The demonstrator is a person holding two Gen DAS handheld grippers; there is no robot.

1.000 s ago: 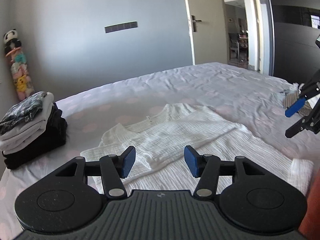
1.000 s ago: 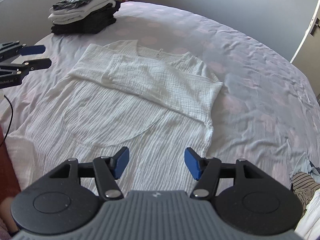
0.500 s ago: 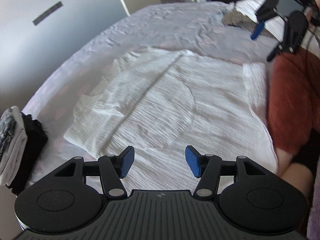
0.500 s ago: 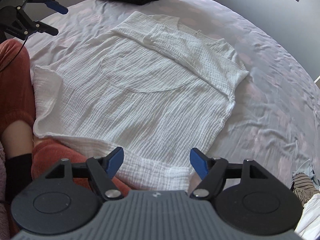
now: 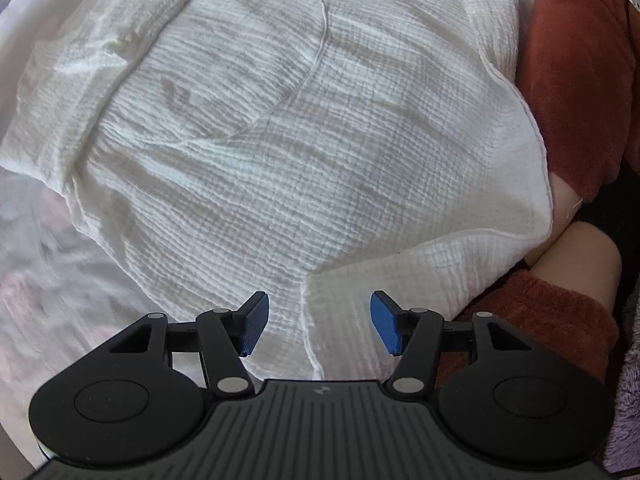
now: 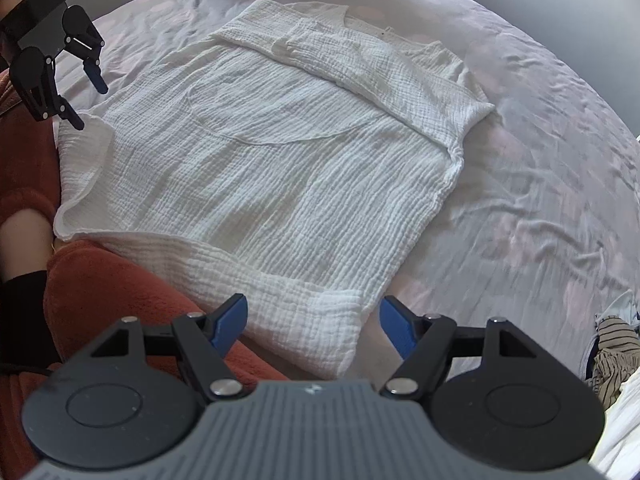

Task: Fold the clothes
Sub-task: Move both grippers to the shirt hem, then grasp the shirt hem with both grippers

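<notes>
A thin, crinkled white shirt (image 6: 280, 152) is spread on the bed (image 6: 540, 184), sleeves folded in, its soft, light hem corners framed by wide-open, empty left gripper (image 5: 316, 322) and right gripper (image 6: 312, 326).

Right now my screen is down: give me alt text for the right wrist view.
A white crinkled top lies flat on a pale bedsheet, its top part folded across. The right gripper hovers with jaws open over its near corner. The left gripper is at the far left, and rust-coloured trousers are at the near left.
</notes>
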